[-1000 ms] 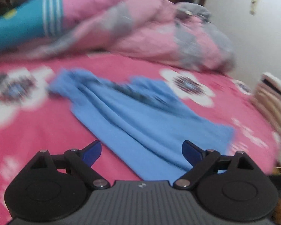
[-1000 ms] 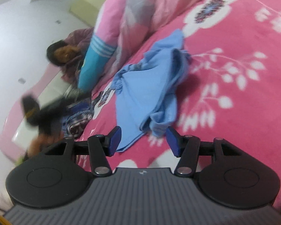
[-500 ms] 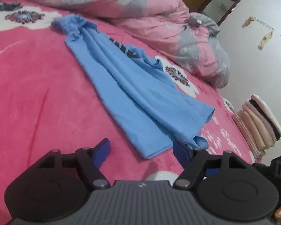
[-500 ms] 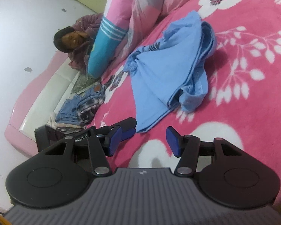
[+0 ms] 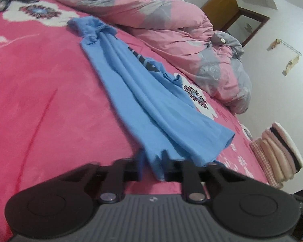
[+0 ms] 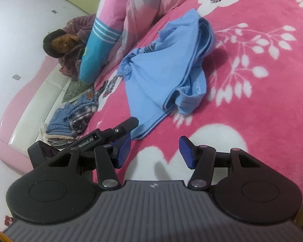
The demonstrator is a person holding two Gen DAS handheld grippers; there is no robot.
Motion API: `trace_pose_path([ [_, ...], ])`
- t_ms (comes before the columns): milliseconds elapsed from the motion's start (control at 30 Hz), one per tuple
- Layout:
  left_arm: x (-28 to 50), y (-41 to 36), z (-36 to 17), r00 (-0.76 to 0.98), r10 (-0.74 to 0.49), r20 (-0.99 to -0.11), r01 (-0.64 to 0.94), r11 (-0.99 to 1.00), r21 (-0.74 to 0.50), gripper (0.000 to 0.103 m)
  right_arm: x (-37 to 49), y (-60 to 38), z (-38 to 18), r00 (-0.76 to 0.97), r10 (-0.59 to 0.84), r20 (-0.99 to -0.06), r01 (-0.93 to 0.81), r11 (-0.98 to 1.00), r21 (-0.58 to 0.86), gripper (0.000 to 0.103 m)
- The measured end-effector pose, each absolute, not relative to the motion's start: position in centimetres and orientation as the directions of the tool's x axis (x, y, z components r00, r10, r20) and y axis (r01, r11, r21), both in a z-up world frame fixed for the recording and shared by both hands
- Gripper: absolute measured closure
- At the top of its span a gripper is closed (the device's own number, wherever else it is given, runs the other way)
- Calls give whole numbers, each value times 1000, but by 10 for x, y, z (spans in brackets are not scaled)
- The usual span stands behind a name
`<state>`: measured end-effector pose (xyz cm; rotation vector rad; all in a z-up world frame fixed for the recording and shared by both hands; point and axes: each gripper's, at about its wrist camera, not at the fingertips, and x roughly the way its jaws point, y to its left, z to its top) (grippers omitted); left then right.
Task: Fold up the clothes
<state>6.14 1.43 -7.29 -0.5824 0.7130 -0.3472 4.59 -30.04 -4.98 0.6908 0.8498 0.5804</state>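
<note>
- Left gripper (image 5: 152, 162): black two-finger tool w/ blue pads, jaws closing on the near hem corner of the light-blue cotton T-shirt (image 5: 143, 92); cloth is bunched between the fingers (image 5: 138, 162) and looks pinched.
- Same T-shirt in right wrist view (image 6: 163, 74): lies crumpled on the hot-pink fleece bedspread w/ white flower print (image 5: 40, 92), roughly mid-bed, one side rolled over itself into a thick fold.
- From left wrist view the shirt runs as a long pleated strip away from the gripper toward the far quilt; dark print partly visible in the folds, can't read it.
- Right gripper (image 6: 155, 153): jaws apart, about half spread, nothing between the blue pads (image 6: 186, 153); it hovers over a white flower patch of the bedspread (image 6: 262, 111), just short of the shirt's near edge, not touching it.
- Left gripper also seen from right wrist view (image 6: 119, 133), at the shirt's near corner, left of the right tool.
- Pink-and-grey floral quilt (image 5: 171, 28) heaped along the far side of the bed, beside the shirt's far end.
- Stack of folded pale pink/cream clothes (image 5: 276, 153) at the bed's right edge, well apart from the shirt.
- Pile of folded denim and plaid items (image 6: 74, 117) at the bed edge near the left gripper.
- A person (image 6: 70, 46) lies at the bed's far end, partly under covers.
</note>
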Motion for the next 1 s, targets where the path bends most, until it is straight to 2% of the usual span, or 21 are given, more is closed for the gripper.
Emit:
trace_pose_path([
  [300,31,55,-48,768,-483,-420,107,743,-661,100,47,-296,-44,546,684,-484,-191,664,723,50],
  [400,24,71,-44,776,-484,-406,90,721,-687,100,48,-295,-38,559,673,-484,-203,677,708,51],
  [467,25,76,-45,747,-532,-398,106,687,-719,95,53,-299,-37,578,658,-482,-190,683,706,51],
  [500,28,76,-47,731,-557,-394,109,666,-738,84,56,-301,-36,588,651,-480,-180,684,707,51],
  [533,30,73,-47,718,-576,-390,120,655,-746,61,59,-303,-36,597,644,-479,-171,685,708,51],
  [567,33,67,-47,701,-596,-391,139,652,-745,46,62,-306,-36,610,633,-478,-157,687,709,50],
  [600,37,60,-47,682,-612,-400,159,658,-736,24,66,-310,-36,626,618,-476,-140,689,711,50],
  [633,39,51,-48,667,-619,-414,177,671,-720,20,70,-314,-36,644,599,-475,-122,694,710,50],
  [800,58,11,-63,614,-594,-521,177,746,-642,19,82,-340,-43,710,500,-496,-1,705,709,50],
  [900,60,2,-65,640,-569,-517,195,771,-607,20,84,-345,-53,687,516,-511,14,693,720,50],
  [967,61,-2,-65,652,-554,-518,195,782,-592,26,83,-340,-58,664,546,-510,-24,698,716,50],
  [1000,62,-2,-66,657,-545,-521,191,789,-584,35,84,-336,-59,653,559,-510,-50,704,708,50],
])
